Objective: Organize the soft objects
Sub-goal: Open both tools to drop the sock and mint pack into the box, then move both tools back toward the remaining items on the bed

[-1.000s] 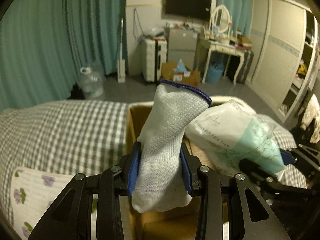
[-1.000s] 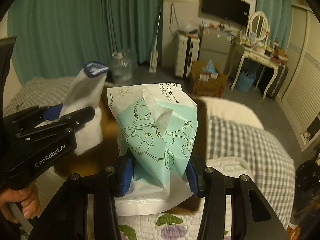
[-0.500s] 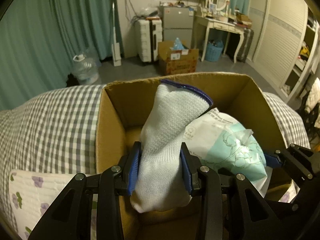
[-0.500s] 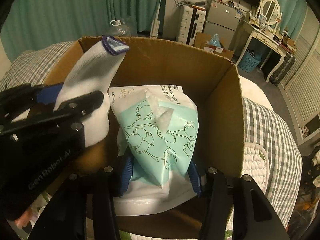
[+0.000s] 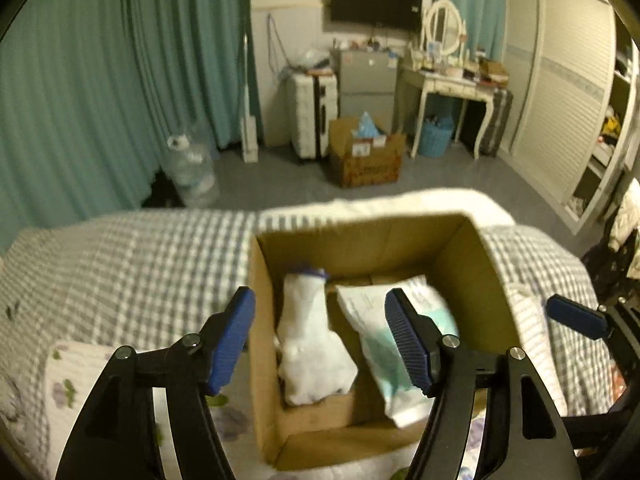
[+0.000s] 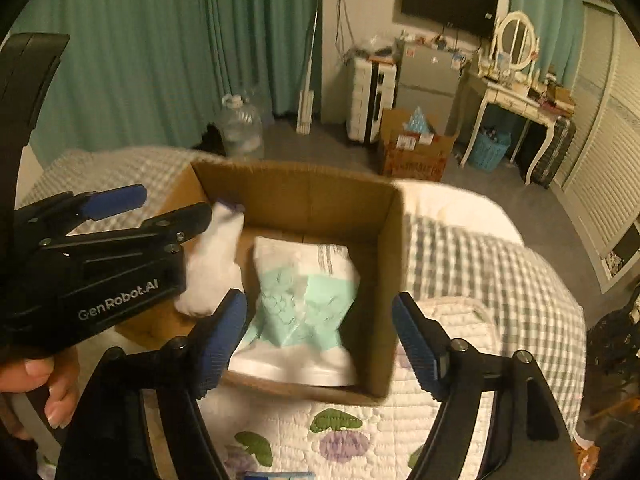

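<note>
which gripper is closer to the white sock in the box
Left. The left gripper hangs open right above the white sock; the right gripper sits over the towel pack beside it.

Home bedroom, checked bed cover [image 5: 132, 264], teal curtains [image 5: 120, 80], vanity table with mirror [image 5: 444, 28], wall television [image 5: 376, 2]

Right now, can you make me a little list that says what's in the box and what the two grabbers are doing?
box: open cardboard box on the bed
inside, left: white sock lying against the left wall
inside, right: green and white wipes pack lying flat beside the sock
left gripper: above the box, jaws opening, nothing between the pads
right gripper: above the box, jaws opening, nothing held
bed cover: grey checks, flowered quilt in front
</note>
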Motion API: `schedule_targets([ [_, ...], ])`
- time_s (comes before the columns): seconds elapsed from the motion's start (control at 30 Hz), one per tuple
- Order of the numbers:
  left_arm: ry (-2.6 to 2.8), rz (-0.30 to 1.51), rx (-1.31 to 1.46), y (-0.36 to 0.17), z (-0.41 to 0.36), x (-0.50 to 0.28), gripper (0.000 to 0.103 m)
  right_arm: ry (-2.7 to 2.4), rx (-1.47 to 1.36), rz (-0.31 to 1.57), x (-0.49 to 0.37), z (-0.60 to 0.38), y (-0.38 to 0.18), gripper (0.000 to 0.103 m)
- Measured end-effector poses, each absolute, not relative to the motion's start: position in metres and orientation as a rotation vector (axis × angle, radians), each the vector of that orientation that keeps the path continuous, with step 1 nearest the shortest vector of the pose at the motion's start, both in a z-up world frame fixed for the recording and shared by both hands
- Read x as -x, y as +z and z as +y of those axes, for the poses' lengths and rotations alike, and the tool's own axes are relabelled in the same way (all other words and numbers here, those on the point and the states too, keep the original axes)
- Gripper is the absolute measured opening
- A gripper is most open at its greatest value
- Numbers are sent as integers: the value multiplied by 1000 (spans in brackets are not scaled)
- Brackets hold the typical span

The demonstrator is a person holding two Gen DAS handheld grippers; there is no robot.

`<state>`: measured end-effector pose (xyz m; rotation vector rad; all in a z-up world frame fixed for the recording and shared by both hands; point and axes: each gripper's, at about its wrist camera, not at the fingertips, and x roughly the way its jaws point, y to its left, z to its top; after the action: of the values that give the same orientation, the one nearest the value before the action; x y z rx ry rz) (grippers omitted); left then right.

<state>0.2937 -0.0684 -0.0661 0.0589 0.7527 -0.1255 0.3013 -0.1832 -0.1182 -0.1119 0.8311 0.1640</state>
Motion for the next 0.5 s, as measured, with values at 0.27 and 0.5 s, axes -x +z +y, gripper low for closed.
schedule_targets([
  [0.27,-110,565,-29,10,-45,-222,85,155,61,669,-237,-196,-41,86],
  [0.5,-56,390,-48,58,-21,-149,93,139,55,538,-164,-204,22,96],
])
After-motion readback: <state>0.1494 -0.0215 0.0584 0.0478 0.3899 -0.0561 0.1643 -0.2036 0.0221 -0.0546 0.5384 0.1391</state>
